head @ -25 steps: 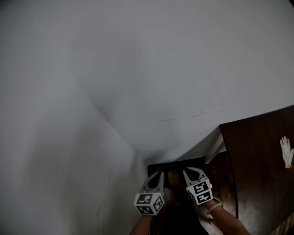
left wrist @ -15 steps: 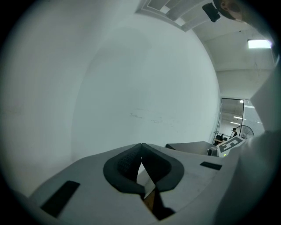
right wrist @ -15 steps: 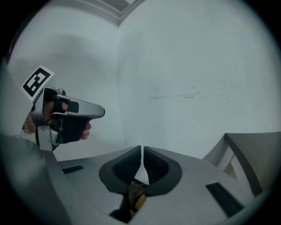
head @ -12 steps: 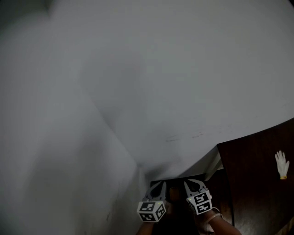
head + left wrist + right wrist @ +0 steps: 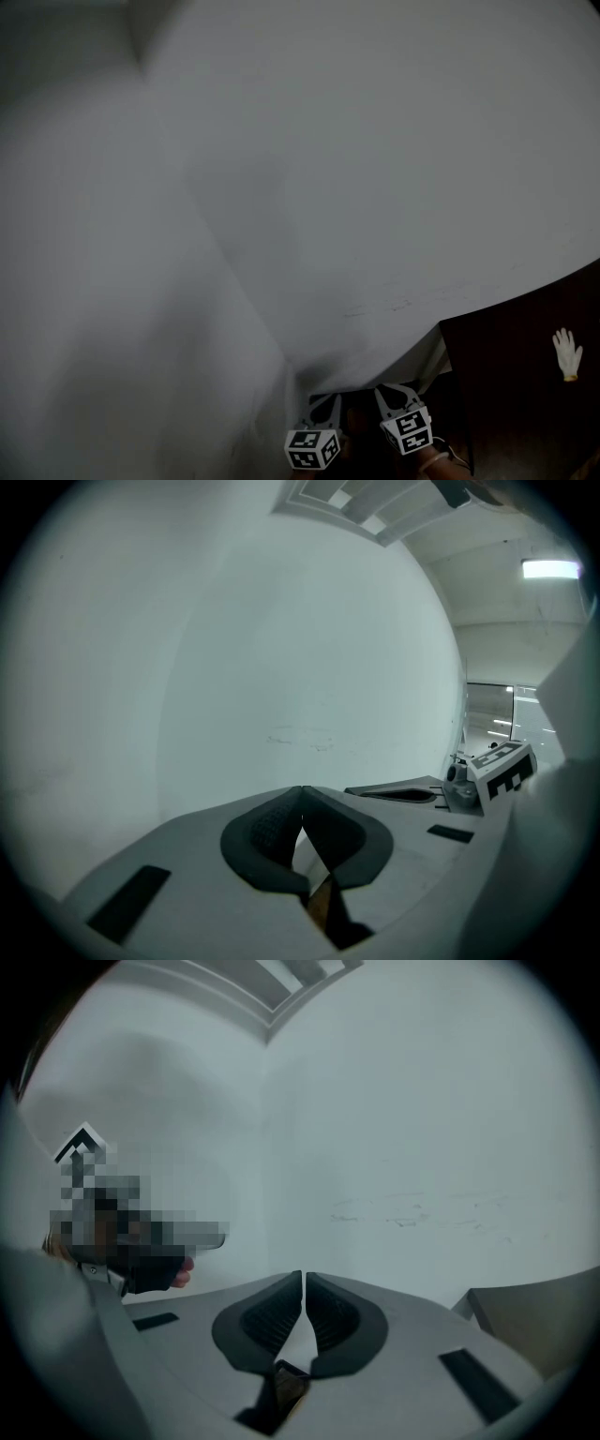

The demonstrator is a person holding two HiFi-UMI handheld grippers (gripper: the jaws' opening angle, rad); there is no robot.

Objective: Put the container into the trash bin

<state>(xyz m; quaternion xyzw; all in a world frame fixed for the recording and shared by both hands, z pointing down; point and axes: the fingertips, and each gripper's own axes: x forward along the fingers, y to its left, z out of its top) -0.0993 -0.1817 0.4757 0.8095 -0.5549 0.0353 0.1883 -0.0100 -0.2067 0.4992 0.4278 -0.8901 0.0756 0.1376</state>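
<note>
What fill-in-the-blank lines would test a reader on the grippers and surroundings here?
1. The left gripper has its jaws ____, holding nothing.
2. The right gripper faces a plain white ____.
3. On the dark brown surface at the head view's right lies a white ____.
Missing words: shut; wall; glove.

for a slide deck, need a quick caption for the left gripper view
Left hand-held gripper, jaws shut on nothing, pointing at a white wall.
</note>
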